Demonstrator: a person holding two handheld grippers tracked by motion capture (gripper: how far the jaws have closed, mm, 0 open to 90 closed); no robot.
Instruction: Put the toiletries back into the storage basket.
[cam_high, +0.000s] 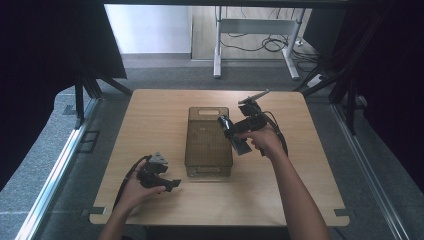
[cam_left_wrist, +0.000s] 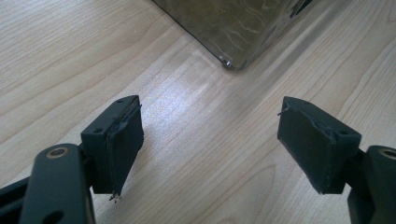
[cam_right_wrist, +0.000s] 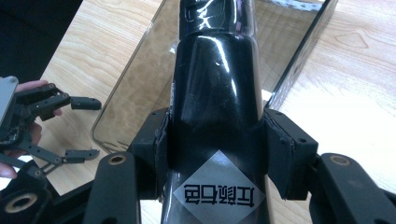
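A black bottle (cam_right_wrist: 215, 84) with a silver diamond label is clamped between the pads of my right gripper (cam_right_wrist: 214, 135). From the high view, that bottle (cam_high: 243, 146) lies tilted over the right edge of a smoky see-through bin (cam_high: 209, 111), with the right gripper (cam_high: 235, 131) shut on it. The bin (cam_right_wrist: 135, 84) sits just beyond the bottle. My left gripper (cam_high: 170, 175) rests near the table's front left, open with nothing between its fingers. Its jaws (cam_left_wrist: 210, 105) stand wide over bare wood, facing a corner of the bin (cam_left_wrist: 233, 32). The left gripper (cam_right_wrist: 95, 127) is open.
The bin stands lengthwise in the middle of the light wooden table (cam_high: 150, 125), a handle slot at its far end. Dark curtains hang on both sides. A white desk frame (cam_high: 255, 30) with cables stands on the floor beyond the table.
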